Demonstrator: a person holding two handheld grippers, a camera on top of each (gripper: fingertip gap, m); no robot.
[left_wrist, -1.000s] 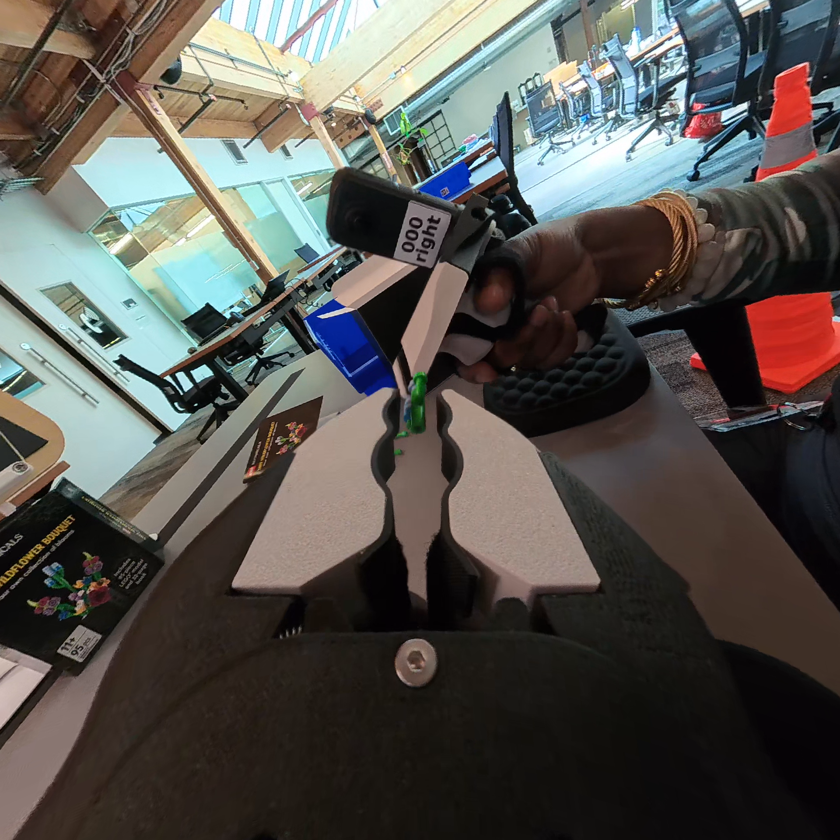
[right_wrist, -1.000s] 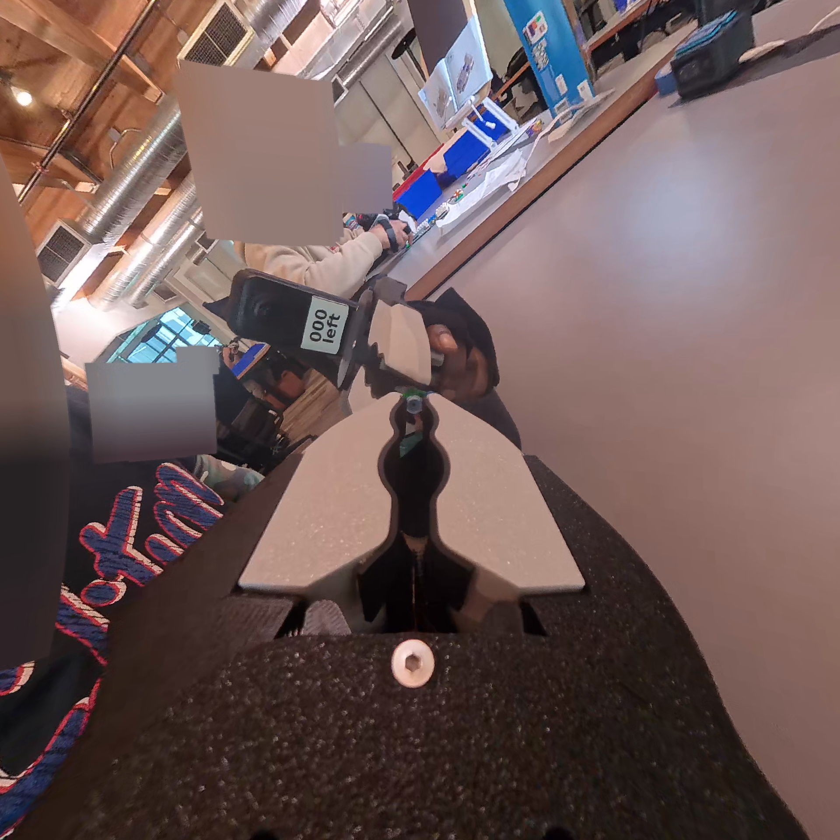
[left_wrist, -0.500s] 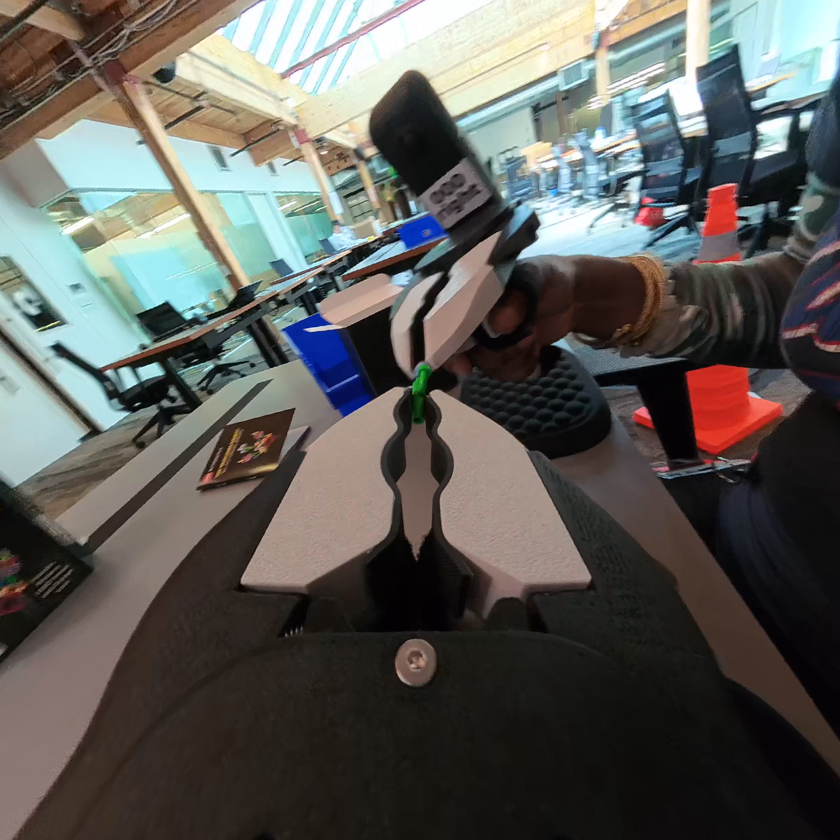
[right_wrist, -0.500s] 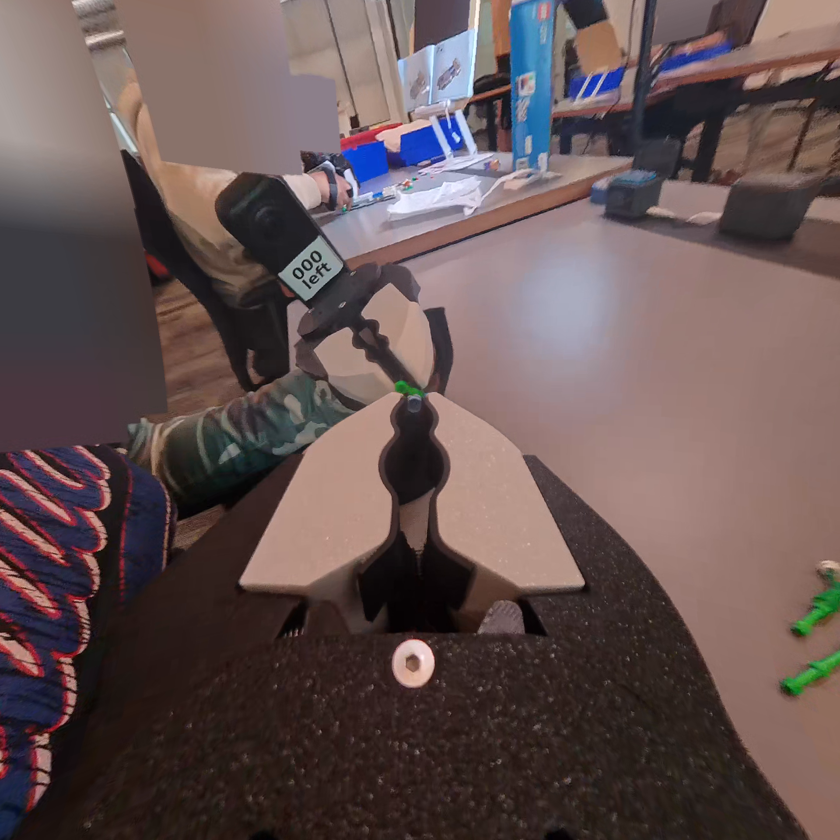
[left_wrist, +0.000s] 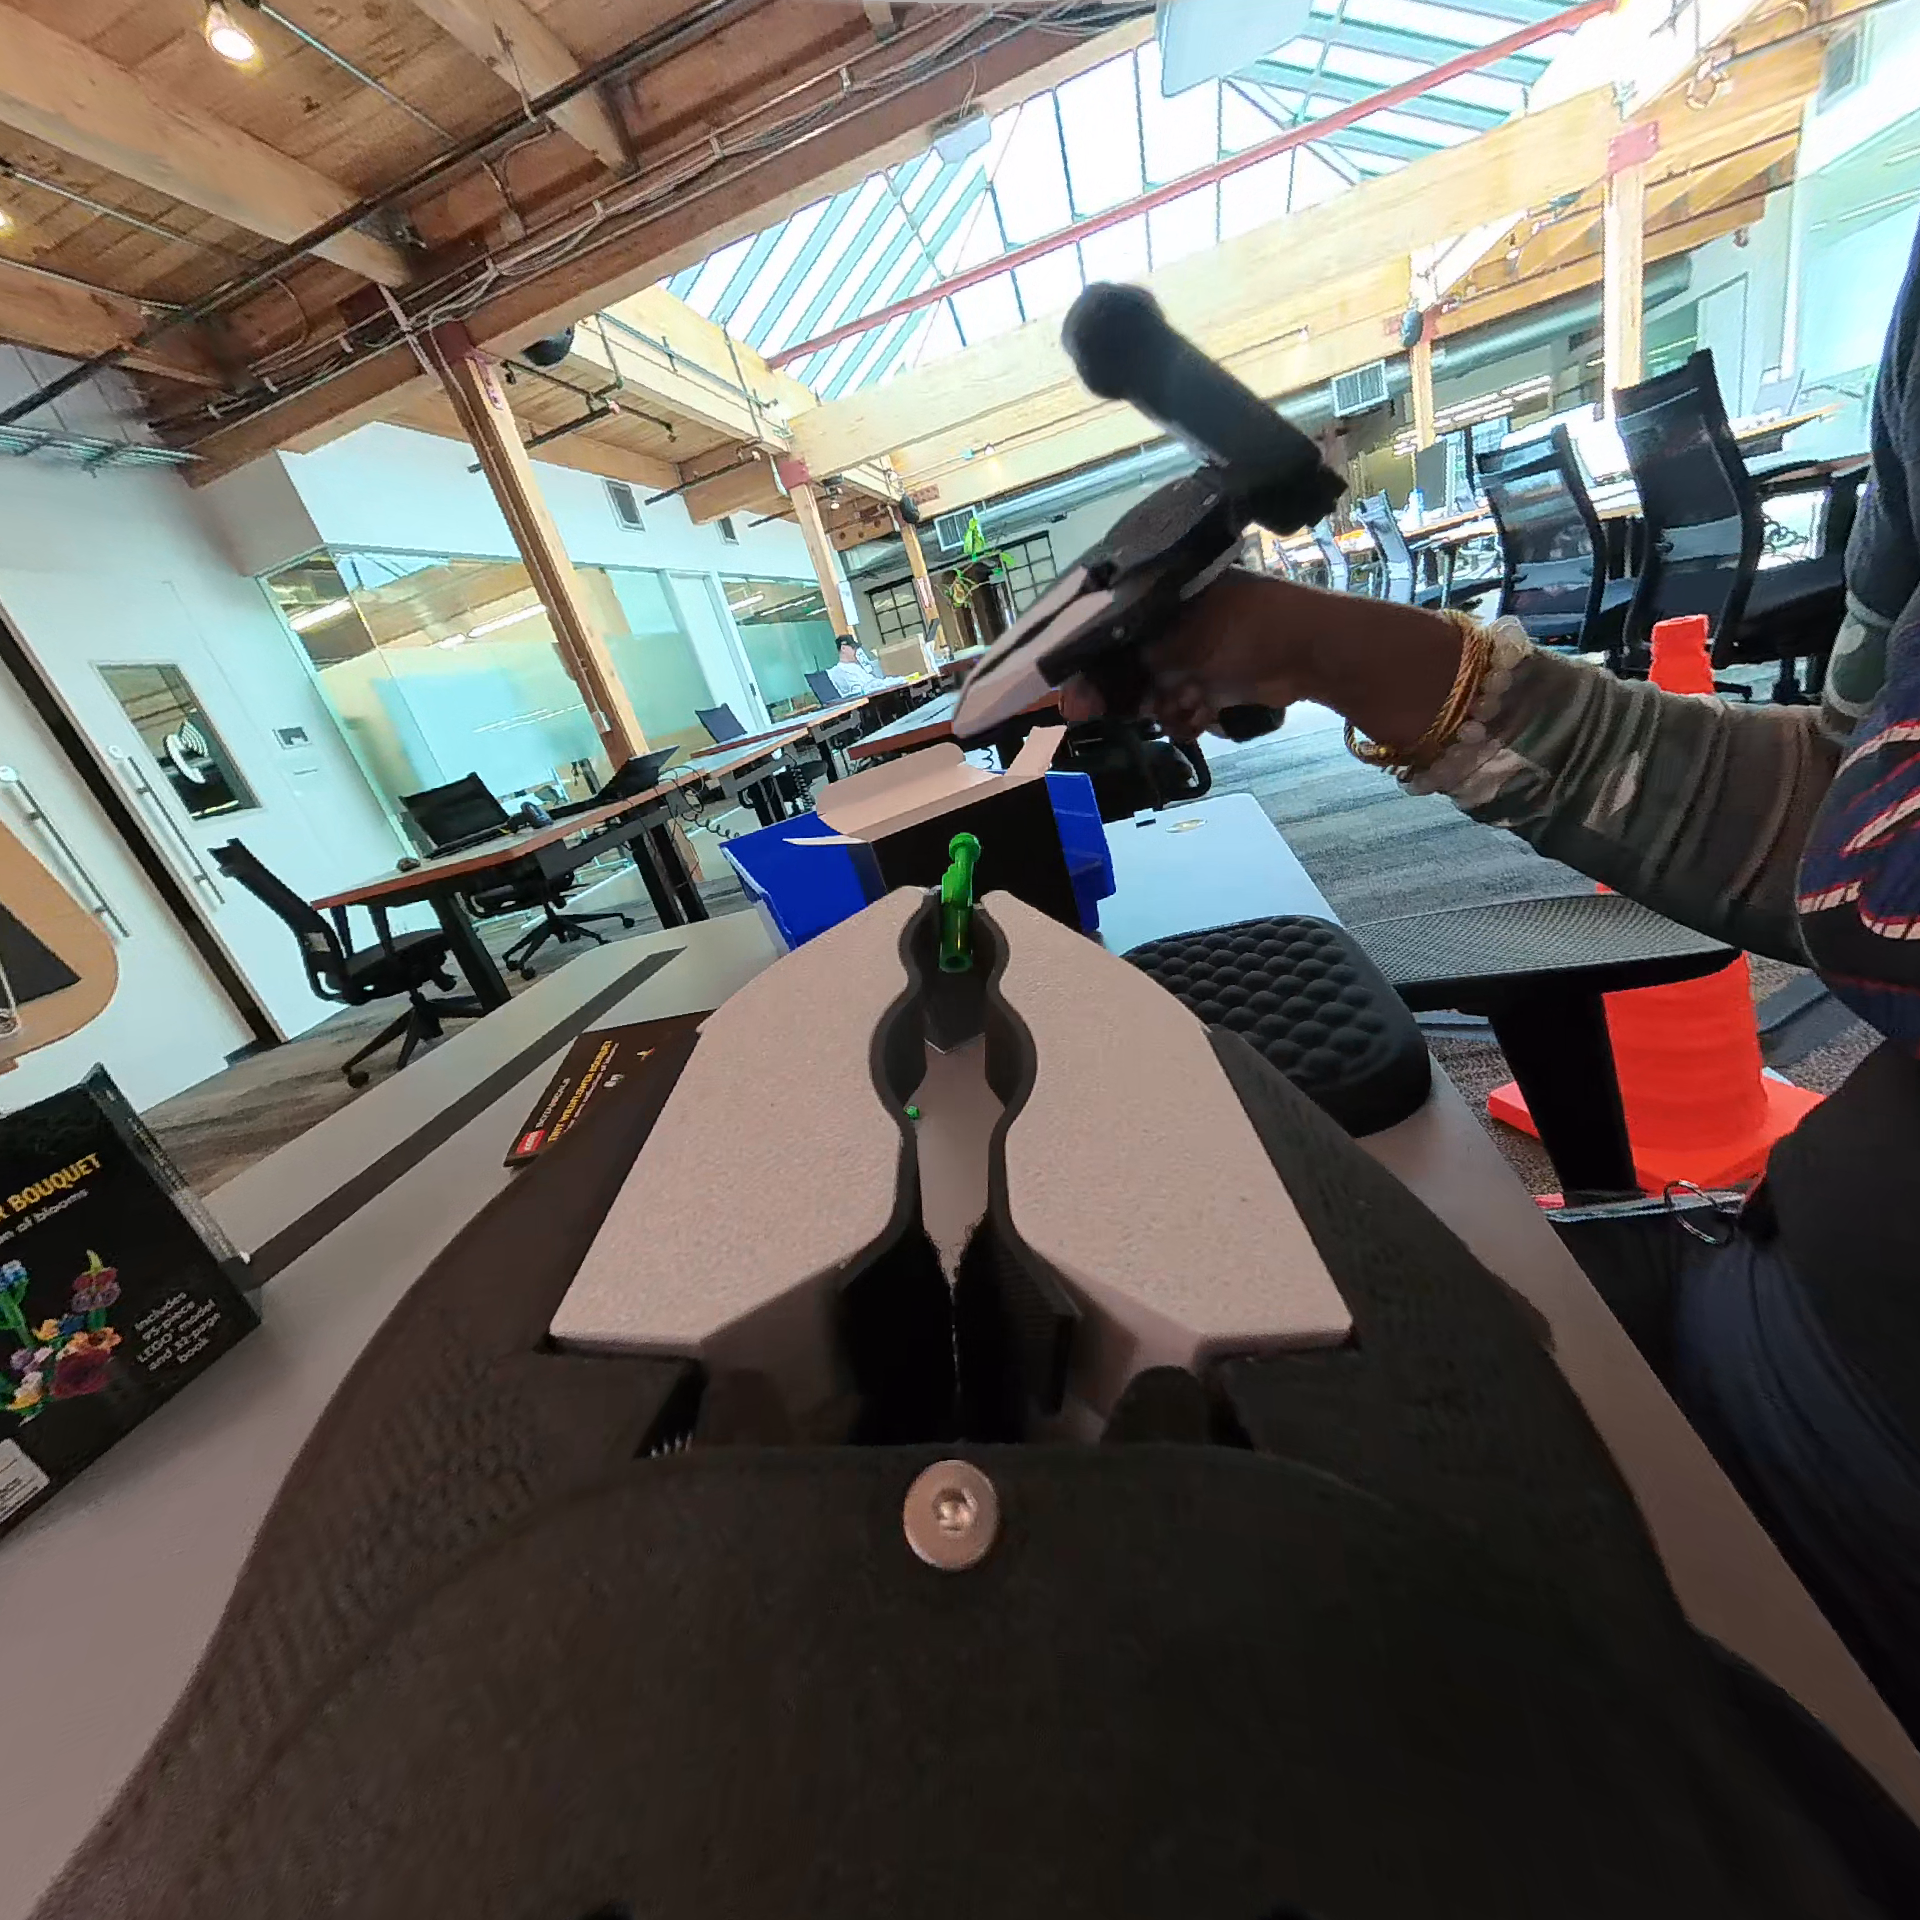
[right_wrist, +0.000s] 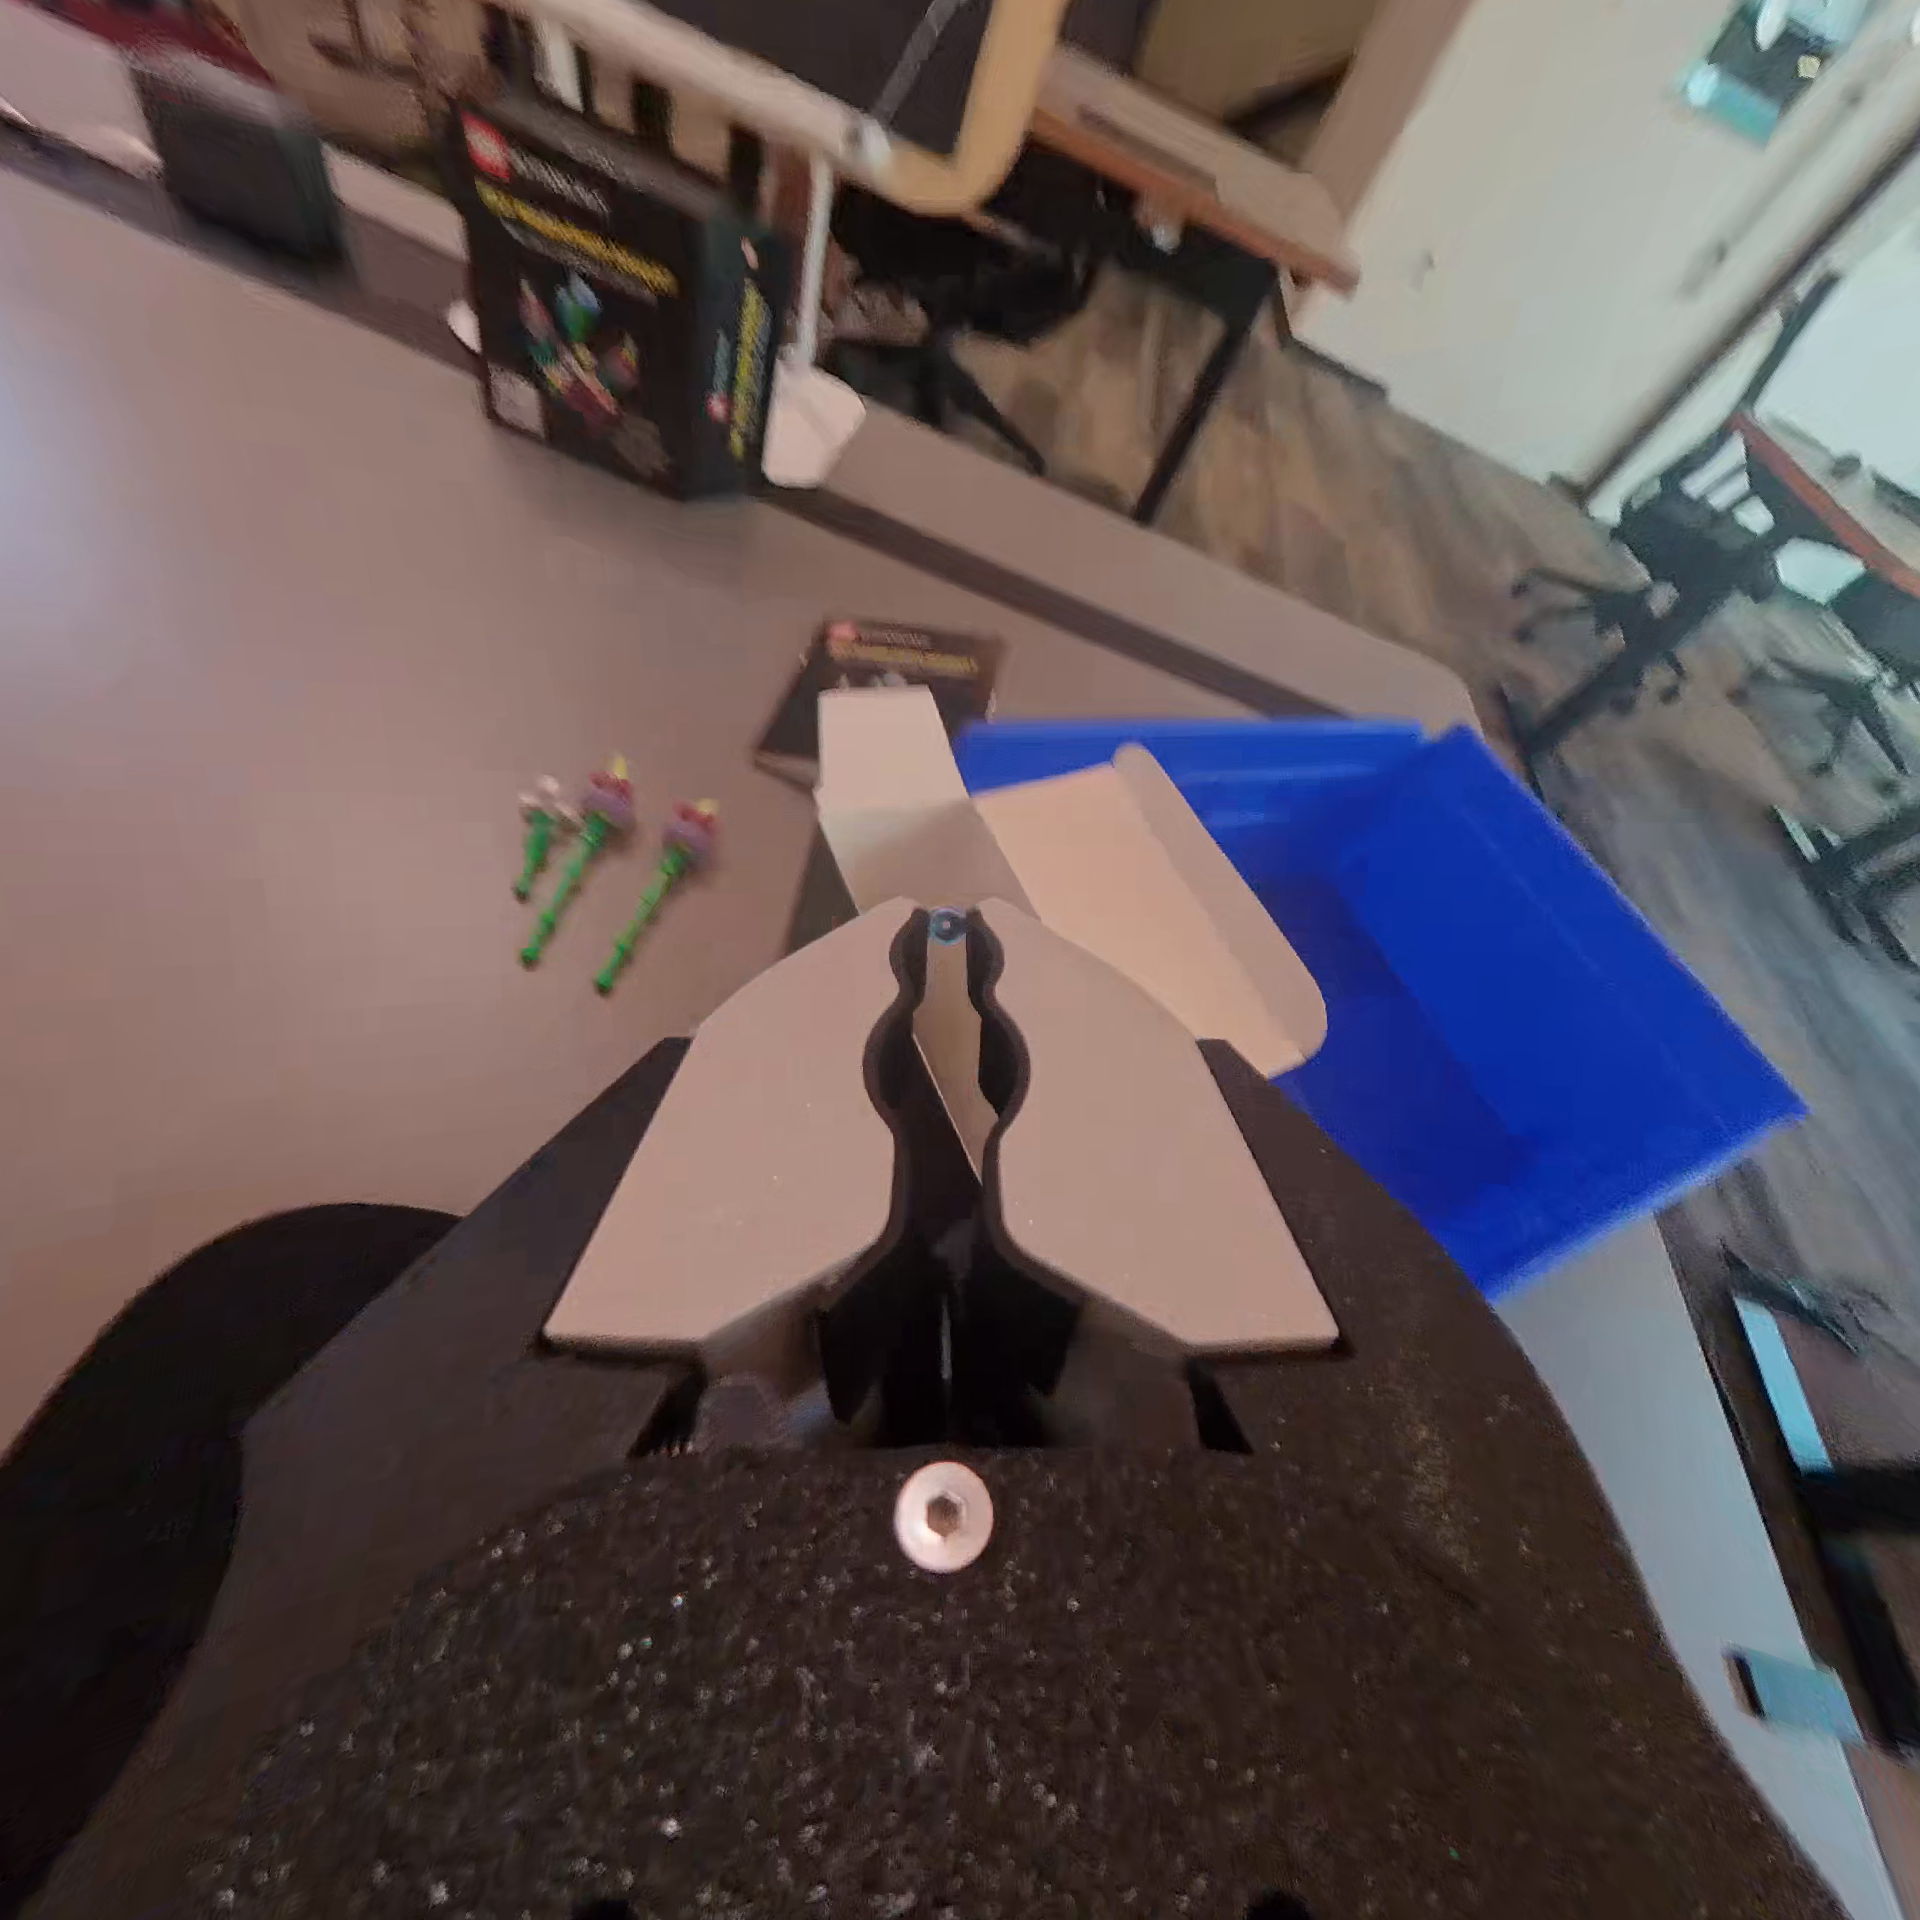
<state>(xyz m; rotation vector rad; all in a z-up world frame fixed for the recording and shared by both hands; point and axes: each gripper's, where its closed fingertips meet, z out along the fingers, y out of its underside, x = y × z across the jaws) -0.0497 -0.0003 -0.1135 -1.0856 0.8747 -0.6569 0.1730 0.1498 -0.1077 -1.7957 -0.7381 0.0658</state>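
My left gripper (left_wrist: 951, 904) is shut on a small green stem piece (left_wrist: 960, 878) that sticks up from its tips above the grey table (left_wrist: 343, 1455). My right gripper (right_wrist: 945, 920) is shut on a tiny blue piece (right_wrist: 947, 926) at its tips. It hovers over the white flaps of an open box (right_wrist: 1049, 862) in a blue bin (right_wrist: 1507, 997). In the left wrist view the right gripper (left_wrist: 982, 712) is held by a hand, raised up and to the right, apart from the left one. Three small flower stems (right_wrist: 613, 873) lie on the table.
A black flower-picture box (right_wrist: 613, 301) stands at the table's far side and also shows in the left wrist view (left_wrist: 94, 1278). A dark booklet (left_wrist: 597, 1086) lies flat. There is a black textured pad (left_wrist: 1288, 1013), an orange cone (left_wrist: 1683, 1049), and office chairs and desks behind.
The two grippers were tip to tip on the green piece. Now they are apart: the right one has lifted and swung toward the bin, and the left one keeps the green stem.
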